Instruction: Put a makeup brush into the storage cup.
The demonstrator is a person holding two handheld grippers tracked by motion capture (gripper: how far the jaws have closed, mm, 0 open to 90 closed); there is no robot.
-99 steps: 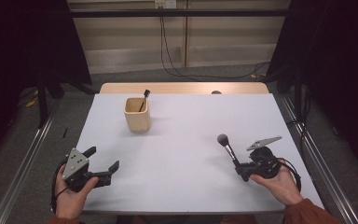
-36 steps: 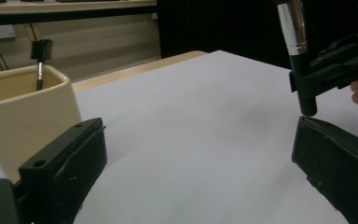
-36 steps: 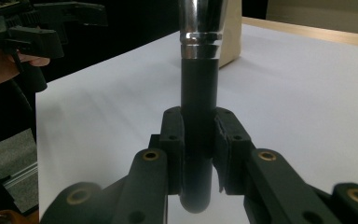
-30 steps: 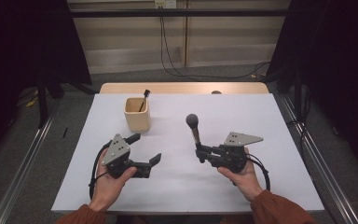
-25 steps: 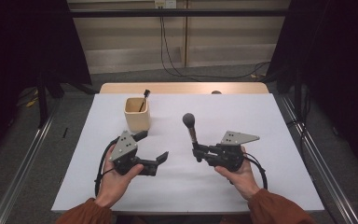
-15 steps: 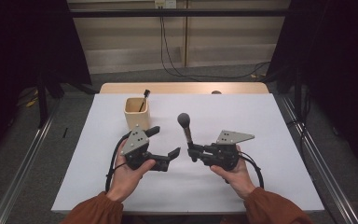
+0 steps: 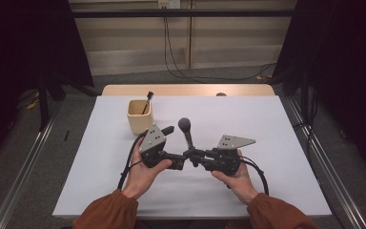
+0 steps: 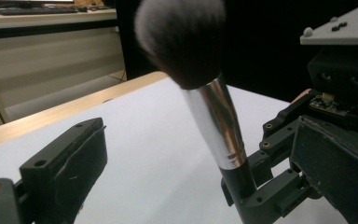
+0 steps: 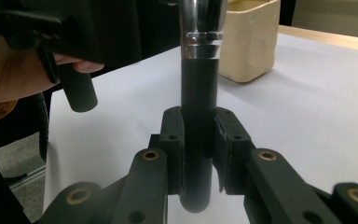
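The makeup brush stood upright over the middle of the white table, bristle head up, its black handle clamped between the 2 jaws of the right gripper. The left gripper sat just beside it on the left, its jaws apart with nothing between them, one jaw near the brush's handle. Behind the left gripper stood a beige cup holding 1 thin dark stick. Both hands held their grippers low over the table.
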